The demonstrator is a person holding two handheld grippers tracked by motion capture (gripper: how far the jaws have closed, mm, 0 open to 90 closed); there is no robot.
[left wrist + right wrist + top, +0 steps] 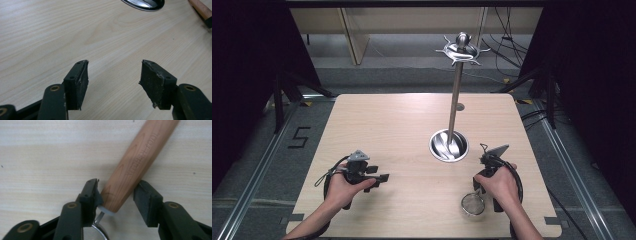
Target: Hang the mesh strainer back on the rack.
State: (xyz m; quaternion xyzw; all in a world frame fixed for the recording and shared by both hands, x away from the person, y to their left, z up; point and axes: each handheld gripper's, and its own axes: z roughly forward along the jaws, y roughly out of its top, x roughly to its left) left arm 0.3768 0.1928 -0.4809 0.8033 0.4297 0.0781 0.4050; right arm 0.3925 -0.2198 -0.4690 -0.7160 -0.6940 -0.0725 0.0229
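Nearest the person, a small mesh strainer lies on the tabletop. The right gripper has its jaws around the strainer's wooden handle near the metal end, pinching or almost there. It looks light and stiff, round wood could roll, so grab mid-handle. The left gripper is spread wide, holding nothing. Further back stands a utensil stand with its steel dish, close enough to bump.
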